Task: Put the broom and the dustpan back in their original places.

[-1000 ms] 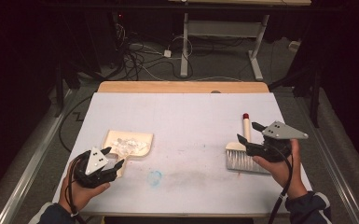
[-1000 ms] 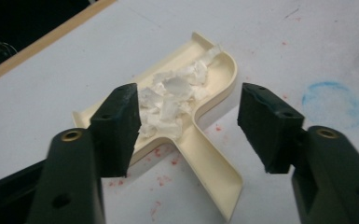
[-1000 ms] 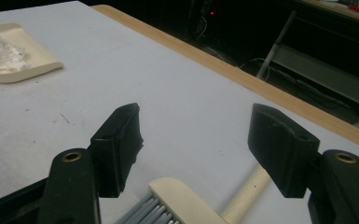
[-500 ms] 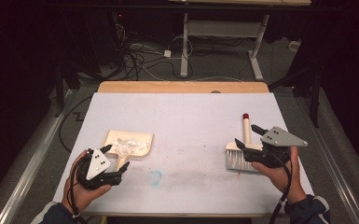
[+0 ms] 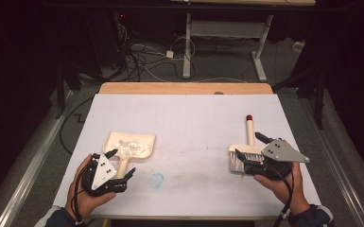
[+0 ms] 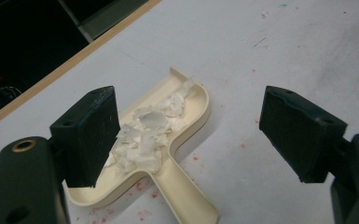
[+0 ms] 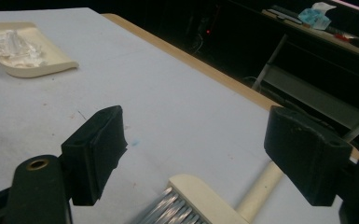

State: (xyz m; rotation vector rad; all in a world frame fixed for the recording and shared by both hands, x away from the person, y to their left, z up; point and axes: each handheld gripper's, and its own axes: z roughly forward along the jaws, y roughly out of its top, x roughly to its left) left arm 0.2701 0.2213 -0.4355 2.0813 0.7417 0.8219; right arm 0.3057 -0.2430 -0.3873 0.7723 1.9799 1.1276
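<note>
Cream dustpan of paper scraps at left, cream hand brush at right, both let go on the white table

At the left, the left gripper point(image 5: 123, 165) sits with its jaws wide apart, having just been opening, the handle of the shallow cream plastic dustpan point(image 5: 127, 150) between them but untouched; the pan lies flat on the white paper-covered table point(image 5: 189, 123) and carries a heap of crumpled white paper scraps point(image 5: 131, 147). A faint blue smudge point(image 5: 156, 180) marks the sheet near the middle. At the right, the right gripper point(image 5: 247, 150) also has its jaws spread, just opened further, hovering over the cream red-tipped hand brush point(image 5: 246, 153) lying on the table, pads clear of it
</note>
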